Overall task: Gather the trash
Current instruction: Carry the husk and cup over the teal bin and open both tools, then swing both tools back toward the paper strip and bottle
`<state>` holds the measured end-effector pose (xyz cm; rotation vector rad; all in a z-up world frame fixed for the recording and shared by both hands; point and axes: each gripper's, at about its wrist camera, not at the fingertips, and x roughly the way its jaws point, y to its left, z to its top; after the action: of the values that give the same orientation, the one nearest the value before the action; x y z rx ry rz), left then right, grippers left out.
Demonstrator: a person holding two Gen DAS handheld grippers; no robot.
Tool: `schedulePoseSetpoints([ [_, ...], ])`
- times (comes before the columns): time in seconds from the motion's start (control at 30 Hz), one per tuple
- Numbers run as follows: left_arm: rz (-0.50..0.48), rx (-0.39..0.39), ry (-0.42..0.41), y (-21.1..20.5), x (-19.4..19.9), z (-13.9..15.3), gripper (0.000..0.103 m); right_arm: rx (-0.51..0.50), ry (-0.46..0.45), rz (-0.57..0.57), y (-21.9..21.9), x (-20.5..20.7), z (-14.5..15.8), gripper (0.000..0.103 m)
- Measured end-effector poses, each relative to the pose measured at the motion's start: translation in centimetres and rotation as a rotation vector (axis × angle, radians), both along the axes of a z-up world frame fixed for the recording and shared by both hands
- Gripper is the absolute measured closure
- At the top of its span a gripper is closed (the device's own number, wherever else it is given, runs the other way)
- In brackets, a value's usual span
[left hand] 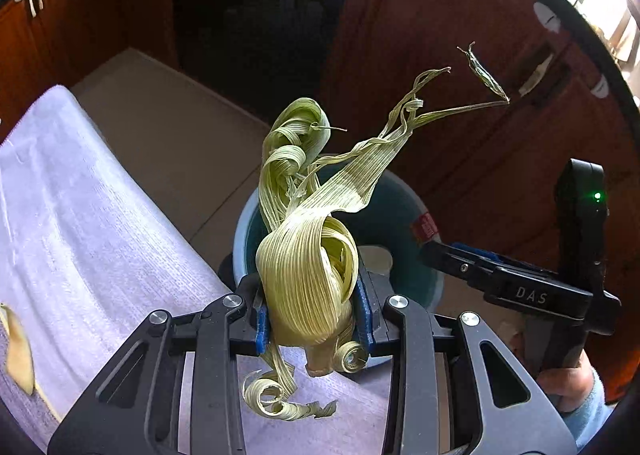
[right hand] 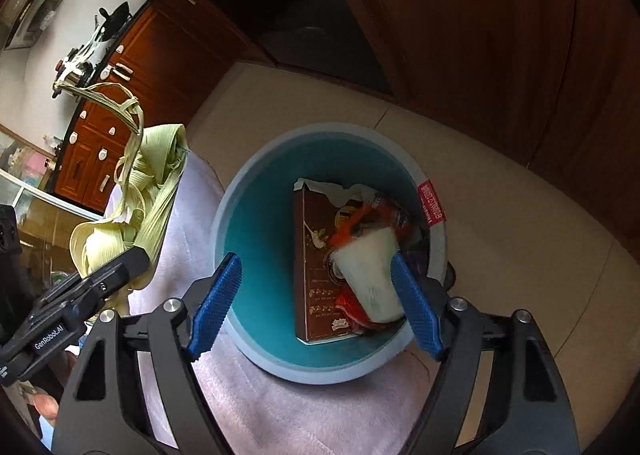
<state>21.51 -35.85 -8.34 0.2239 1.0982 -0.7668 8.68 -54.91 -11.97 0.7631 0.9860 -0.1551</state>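
Left gripper (left hand: 316,319) clamping corn husks (left hand: 308,255), tilted downward

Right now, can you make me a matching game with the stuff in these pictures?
Things:
1. corn husks
2. white cup
3. trash bin
4. brown box

Where or what colour:
A. teal inside
B. clamped in the left hand-held gripper
C. standing on edge in the bin
D. lying on the other trash, below the open right hand-held gripper

Pairs: 1-B, 2-D, 3-A, 4-C
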Motion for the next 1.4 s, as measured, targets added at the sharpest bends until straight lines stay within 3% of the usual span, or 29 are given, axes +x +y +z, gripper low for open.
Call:
schedulePoseSetpoints([
  [0.5, -0.027, 0.010, 0.068, -2.3, 1.7, -4.1, 0.069, 0.001, 0.026, -0.027, -0.5, -0.1, -0.2, 0.025],
  [0.67, -0.007, 0.065, 0.062, -2.8, 2.3, -5.1, 0.060, 0.006, 0.043, -0.019, -0.4, 0.1, -0.6, 0.025],
  [1.03, 0.010, 0.029, 0.046, -1.4, 1.3, -3.5, 0.040, 0.012, 0.060, 0.000, 0.6, 0.9, -0.9, 0.025],
  [1.4, 0.023, -0.016, 0.033, 1.6, -0.3, -0.7, 0.037, 0.003, 0.054, 0.000, 2.3, 0.5, 0.9, 0.020],
])
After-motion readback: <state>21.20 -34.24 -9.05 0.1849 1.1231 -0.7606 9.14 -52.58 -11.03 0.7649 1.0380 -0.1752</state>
